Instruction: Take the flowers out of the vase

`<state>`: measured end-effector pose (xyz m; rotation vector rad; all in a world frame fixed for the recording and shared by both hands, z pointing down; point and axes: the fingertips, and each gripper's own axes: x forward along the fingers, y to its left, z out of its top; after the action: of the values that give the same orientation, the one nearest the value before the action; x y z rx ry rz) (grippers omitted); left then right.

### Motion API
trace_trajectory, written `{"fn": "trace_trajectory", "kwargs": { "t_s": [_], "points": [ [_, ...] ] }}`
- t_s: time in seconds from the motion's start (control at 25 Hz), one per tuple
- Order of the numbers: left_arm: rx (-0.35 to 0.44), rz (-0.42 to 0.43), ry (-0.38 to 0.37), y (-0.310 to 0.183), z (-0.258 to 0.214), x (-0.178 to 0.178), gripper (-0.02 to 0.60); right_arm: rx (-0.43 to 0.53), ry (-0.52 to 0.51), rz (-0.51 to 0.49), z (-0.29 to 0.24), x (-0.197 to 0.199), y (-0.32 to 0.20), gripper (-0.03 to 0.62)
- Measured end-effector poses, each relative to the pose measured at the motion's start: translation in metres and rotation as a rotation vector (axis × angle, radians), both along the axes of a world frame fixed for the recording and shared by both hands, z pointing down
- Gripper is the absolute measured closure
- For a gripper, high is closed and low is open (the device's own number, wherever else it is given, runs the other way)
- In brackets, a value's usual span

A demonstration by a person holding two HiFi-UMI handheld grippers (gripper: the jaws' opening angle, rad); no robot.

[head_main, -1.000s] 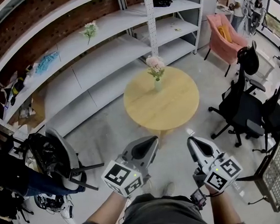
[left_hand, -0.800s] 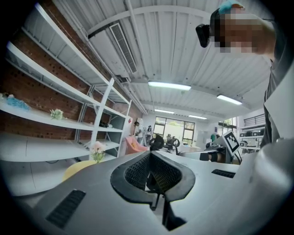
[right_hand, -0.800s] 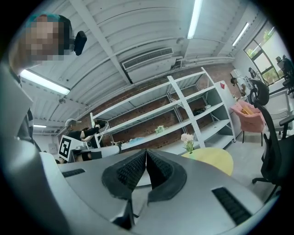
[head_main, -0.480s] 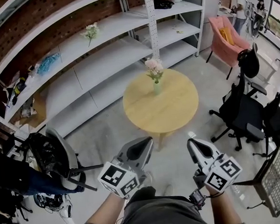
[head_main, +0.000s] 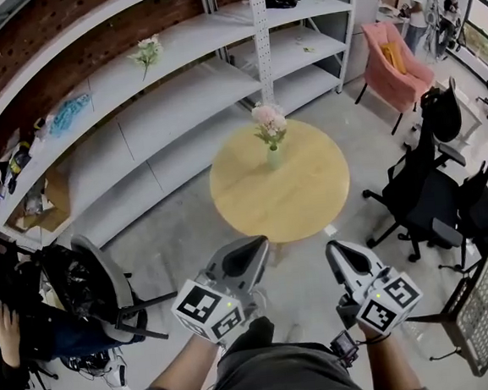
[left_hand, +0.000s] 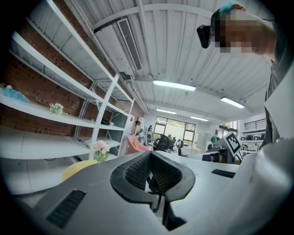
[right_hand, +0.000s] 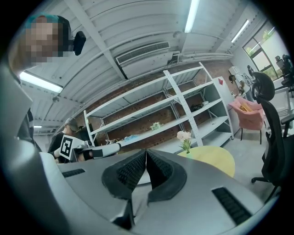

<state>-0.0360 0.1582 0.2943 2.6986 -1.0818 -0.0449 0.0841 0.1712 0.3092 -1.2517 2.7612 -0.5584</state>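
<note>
Pale pink flowers (head_main: 268, 118) with green leaves stand upright in a small light green vase (head_main: 274, 155) near the far edge of a round wooden table (head_main: 312, 201). The same flowers (left_hand: 99, 149) show small in the left gripper view, and the flowers (right_hand: 184, 137) also appear in the right gripper view. My left gripper (head_main: 259, 247) hangs short of the table's near edge, shut and empty. Beside it, my right gripper (head_main: 334, 249) is also shut with nothing between its pads. Both point level toward the table, well away from the vase.
Long white shelves (head_main: 175, 85) run along the brick wall behind the table, with another flower bunch (head_main: 146, 51) on one. Black office chairs (head_main: 426, 191) stand at the right, a pink armchair (head_main: 389, 62) at the far right. A chair (head_main: 99, 287) and a seated person are at the left.
Both grippers and the view have advanced toward the table, which now sits slightly nearer. The jaws stayed shut.
</note>
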Motion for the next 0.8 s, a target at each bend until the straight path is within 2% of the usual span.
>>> {"fn": "trace_trajectory", "kwargs": {
  "t_s": [0.44,0.8],
  "points": [
    [-0.026,0.076,0.002,-0.109,0.014,-0.042,0.574,-0.021,0.007,0.069,0.006,-0.044,-0.101,0.580],
    [-0.046,0.116,-0.004,-0.161,0.025,-0.057,0.574,-0.037,0.015,0.124,0.009,-0.058,-0.143,0.579]
  ]
}}
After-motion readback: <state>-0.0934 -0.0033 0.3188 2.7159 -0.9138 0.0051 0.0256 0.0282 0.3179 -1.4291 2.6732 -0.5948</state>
